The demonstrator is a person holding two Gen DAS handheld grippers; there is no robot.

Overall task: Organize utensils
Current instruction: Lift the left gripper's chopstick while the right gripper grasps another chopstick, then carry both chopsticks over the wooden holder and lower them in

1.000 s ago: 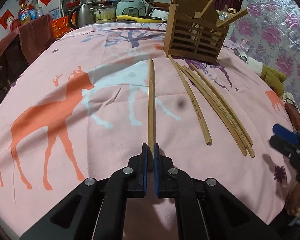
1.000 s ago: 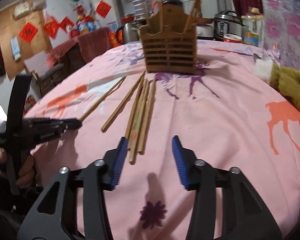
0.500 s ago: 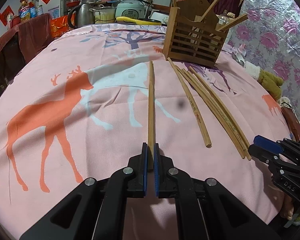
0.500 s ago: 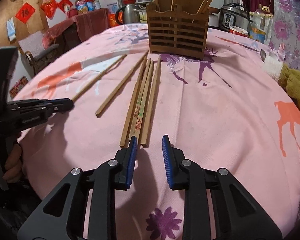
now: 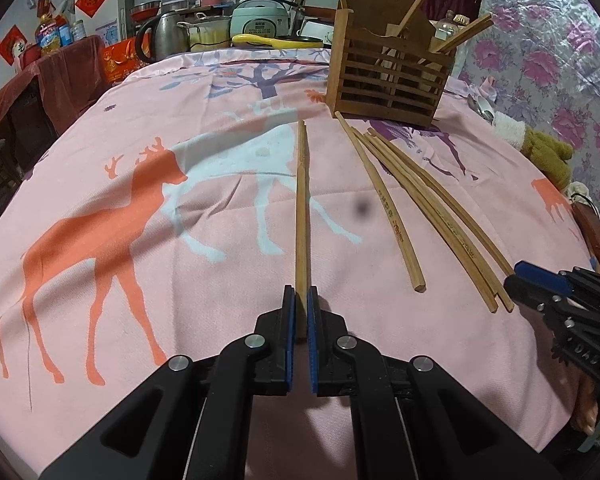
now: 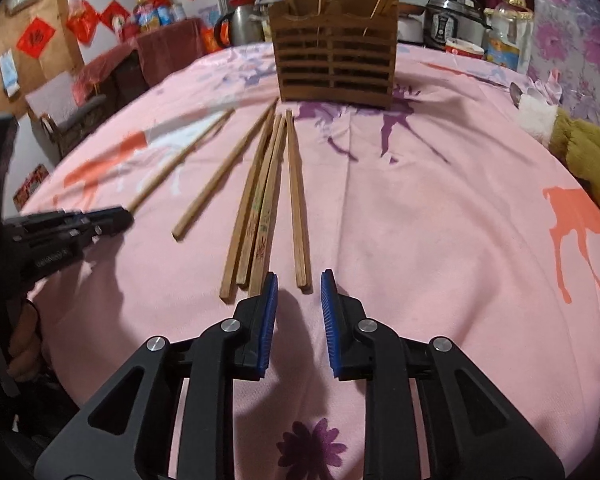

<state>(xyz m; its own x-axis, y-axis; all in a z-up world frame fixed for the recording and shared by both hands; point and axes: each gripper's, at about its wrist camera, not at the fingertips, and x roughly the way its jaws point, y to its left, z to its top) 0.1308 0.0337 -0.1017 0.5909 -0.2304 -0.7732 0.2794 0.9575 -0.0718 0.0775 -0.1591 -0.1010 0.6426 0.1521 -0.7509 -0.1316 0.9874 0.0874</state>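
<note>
We clamp one chopstick, reach for another
Our left gripper (image 5: 301, 312) pinches a long wooden chopstick (image 5: 301, 208); our right gripper (image 6: 299, 285) is closing, empty, just short of the rightmost loose wooden chopstick (image 6: 297, 208)

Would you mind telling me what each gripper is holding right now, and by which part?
The left gripper clamps one chopstick by its near end. The right gripper, jaws closing, holds nothing yet.

Chopsticks (image 6: 260, 200) before holder (image 6: 334, 64) — seemingly apart.

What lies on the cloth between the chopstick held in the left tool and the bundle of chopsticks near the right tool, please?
One loose chopstick lies alone between the held chopstick and the bundle, with bare pink cloth either side; the left wrist view shows it best.
</note>
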